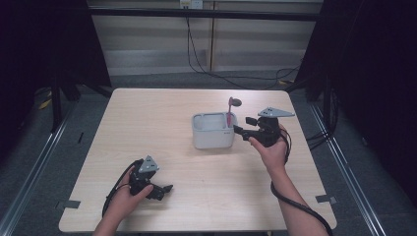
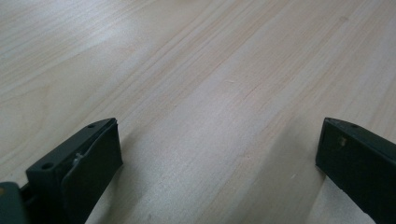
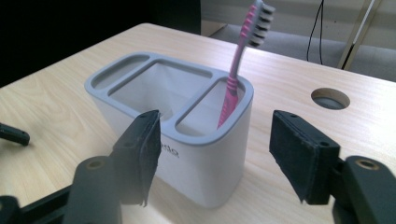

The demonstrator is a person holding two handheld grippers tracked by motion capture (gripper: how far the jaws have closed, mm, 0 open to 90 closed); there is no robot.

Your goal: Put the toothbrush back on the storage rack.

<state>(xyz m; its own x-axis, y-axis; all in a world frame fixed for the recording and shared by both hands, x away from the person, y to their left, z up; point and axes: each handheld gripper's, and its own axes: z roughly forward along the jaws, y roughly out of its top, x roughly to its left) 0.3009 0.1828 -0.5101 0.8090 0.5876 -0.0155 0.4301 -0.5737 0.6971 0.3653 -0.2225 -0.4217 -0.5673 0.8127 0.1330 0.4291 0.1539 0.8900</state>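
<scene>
A white holder [image 1: 211, 138] with a grey rim and three compartments stands right of the table's middle. A pink toothbrush [image 1: 229, 114] leans upright in its right-hand end compartment, bristles at the top. My right gripper [image 1: 244, 126] is just right of the holder, pointing at it. In the right gripper view its jaws stand open before the holder [image 3: 205, 172], gripping nothing, and the toothbrush [image 3: 236, 70] rises beyond them. My left gripper [image 1: 165, 191] rests low near the front left of the table. In the left gripper view the left gripper [image 2: 219, 135] is wide open over bare wood.
The light wooden table [image 1: 147, 128] has a round hole [image 3: 330, 98] near its far right side. Black cables [image 1: 216, 73] lie on the floor behind it. Dark frame posts stand at both sides.
</scene>
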